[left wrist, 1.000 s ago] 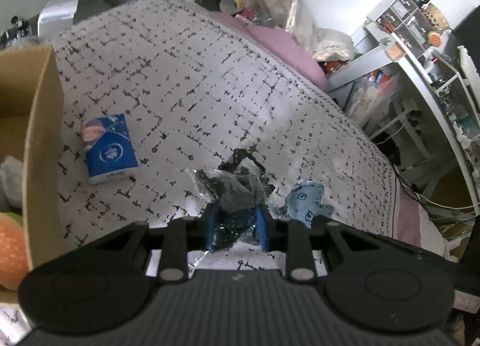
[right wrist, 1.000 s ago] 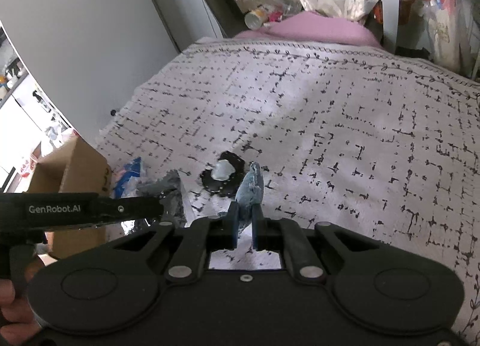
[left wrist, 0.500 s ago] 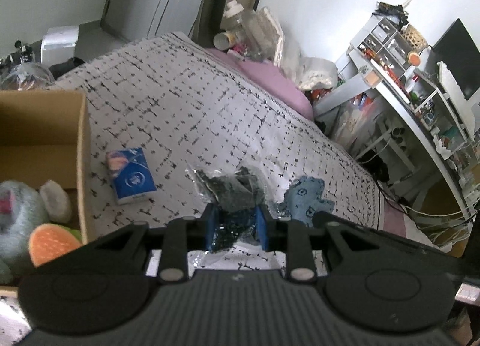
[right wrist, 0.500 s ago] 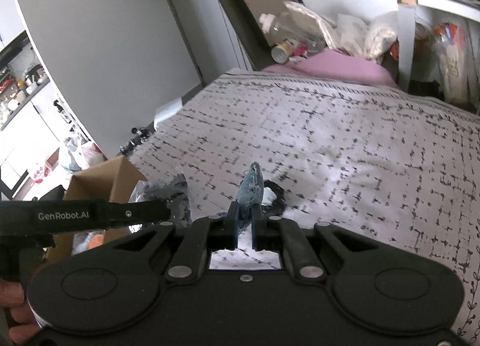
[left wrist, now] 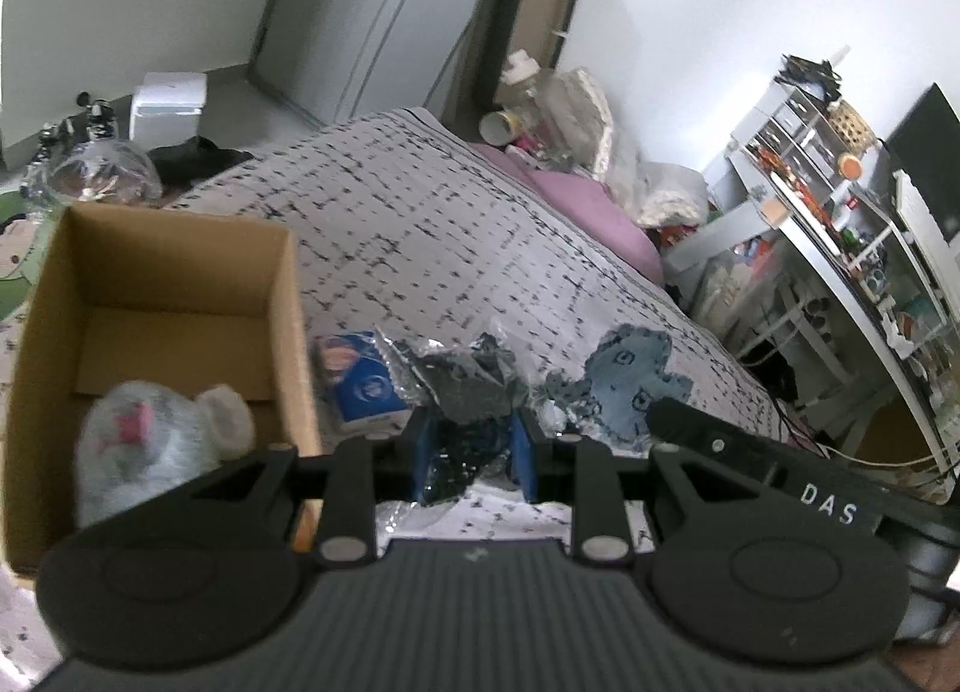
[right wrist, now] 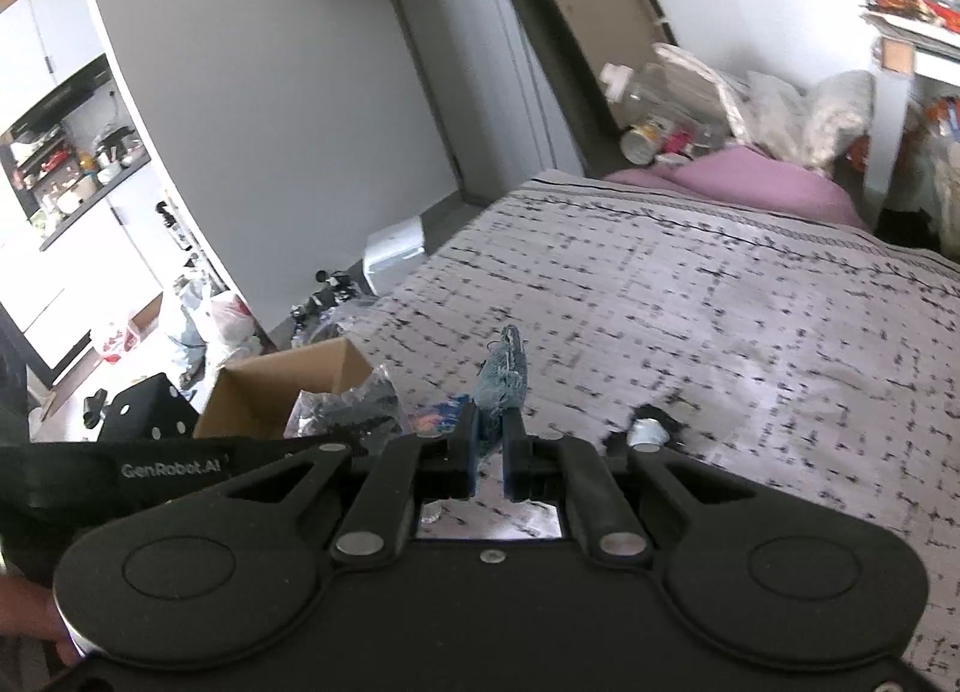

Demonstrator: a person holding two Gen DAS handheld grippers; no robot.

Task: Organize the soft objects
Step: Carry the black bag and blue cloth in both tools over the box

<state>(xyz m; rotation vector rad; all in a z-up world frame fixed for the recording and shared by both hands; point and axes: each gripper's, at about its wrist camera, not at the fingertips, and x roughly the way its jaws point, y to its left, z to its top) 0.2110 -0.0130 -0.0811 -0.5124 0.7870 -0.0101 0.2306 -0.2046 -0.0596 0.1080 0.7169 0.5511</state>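
both grippers, left gripper (left wrist: 472,455) clamping a crinkly bag of dark fabric (left wrist: 465,386) and right gripper (right wrist: 491,440) pinching a blue cloth toy (right wrist: 504,371), are carrying toward the cardboard box (left wrist: 288,296) (best releasing only once over it).

My left wrist camera looks down along its fingers, the open brown cardboard box (left wrist: 162,296) close at nine o'clock. My right wrist camera faces likewise, that box (right wrist: 282,392) at ten. Both share the grey-patterned white bedspread (left wrist: 432,224) (right wrist: 720,296).
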